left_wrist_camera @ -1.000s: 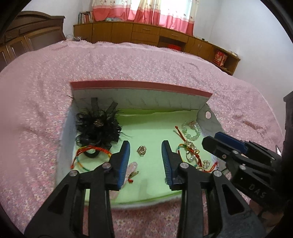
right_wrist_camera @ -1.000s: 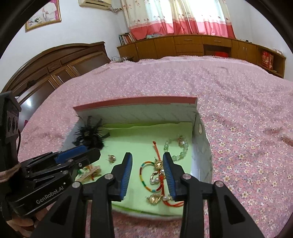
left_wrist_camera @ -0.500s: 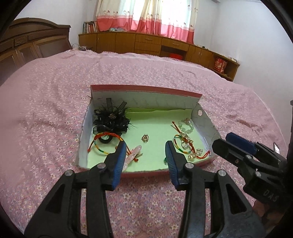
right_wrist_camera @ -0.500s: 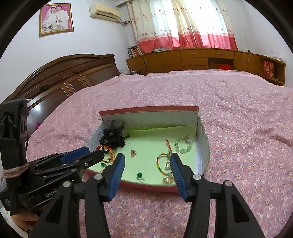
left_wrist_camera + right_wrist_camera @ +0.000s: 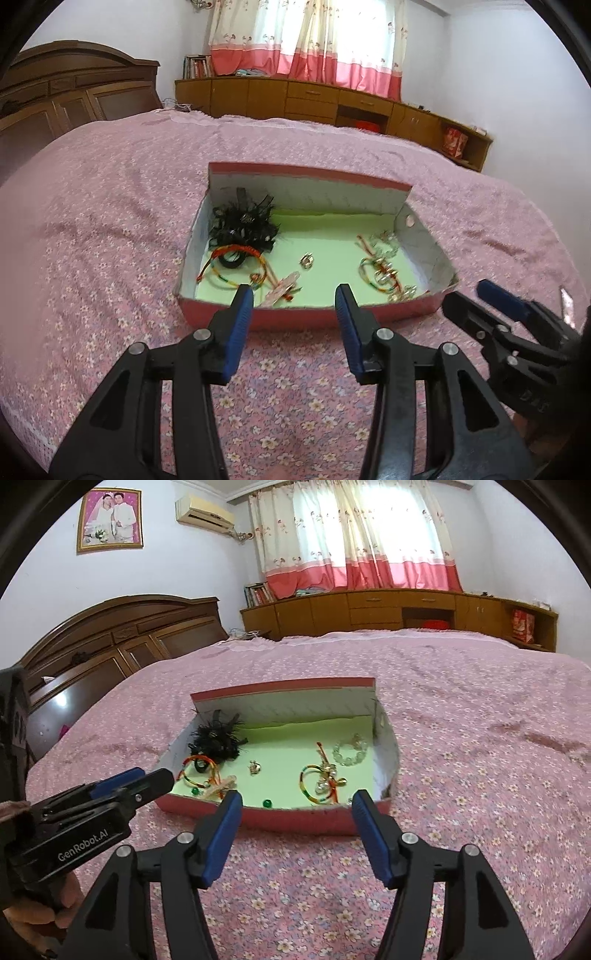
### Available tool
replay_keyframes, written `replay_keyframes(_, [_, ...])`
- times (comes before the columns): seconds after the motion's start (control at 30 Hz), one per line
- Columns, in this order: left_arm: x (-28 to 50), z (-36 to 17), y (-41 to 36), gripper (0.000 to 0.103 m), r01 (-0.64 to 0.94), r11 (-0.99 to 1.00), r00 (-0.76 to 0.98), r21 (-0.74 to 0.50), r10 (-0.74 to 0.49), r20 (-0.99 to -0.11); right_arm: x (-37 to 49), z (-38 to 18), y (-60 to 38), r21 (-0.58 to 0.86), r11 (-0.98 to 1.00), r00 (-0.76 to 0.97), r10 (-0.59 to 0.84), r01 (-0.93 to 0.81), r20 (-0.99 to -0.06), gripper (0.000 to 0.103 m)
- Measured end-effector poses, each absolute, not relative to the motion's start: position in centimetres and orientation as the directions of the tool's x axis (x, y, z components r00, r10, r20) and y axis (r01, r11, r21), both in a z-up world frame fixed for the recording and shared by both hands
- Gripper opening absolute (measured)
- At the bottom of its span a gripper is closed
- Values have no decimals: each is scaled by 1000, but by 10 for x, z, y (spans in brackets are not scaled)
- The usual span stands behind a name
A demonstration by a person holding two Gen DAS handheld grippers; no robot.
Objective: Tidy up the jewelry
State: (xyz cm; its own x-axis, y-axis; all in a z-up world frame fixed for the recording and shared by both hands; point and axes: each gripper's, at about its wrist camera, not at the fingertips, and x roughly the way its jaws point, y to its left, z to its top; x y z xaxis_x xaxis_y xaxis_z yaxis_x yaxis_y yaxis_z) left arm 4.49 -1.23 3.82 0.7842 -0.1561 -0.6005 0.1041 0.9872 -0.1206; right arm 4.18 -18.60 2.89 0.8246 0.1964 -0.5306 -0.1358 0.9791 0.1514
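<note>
Two empty tools hovering over the bed in front of the jewelry box.

The left tool [image 5: 293, 295] and right tool [image 5: 295, 805] are both hanging spread with nothing between their pads, the right one's jaws having just been opening wider. The red box [image 5: 295, 818] is sitting on the pink floral bedspread [image 5: 480, 775], just beyond the fingertips. On its green lining a black feather piece [image 5: 216, 738], a colourful bangle [image 5: 312, 784], a clear bead bracelet [image 5: 349, 753] and a small ring [image 5: 254, 767] are lying apart.
</note>
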Motion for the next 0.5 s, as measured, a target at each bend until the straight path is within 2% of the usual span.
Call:
replay_keyframes(0.2, [41,28,-10,38,73,992,791,-107,-123,-599,37,20,-183,113,987,834,157,-114,-528,72])
replay_keyframes(0.5, [38,27,-10,39,47,995,816,-83,-86,-572,31,11,-178,77,993,850,121,-94,-513,72])
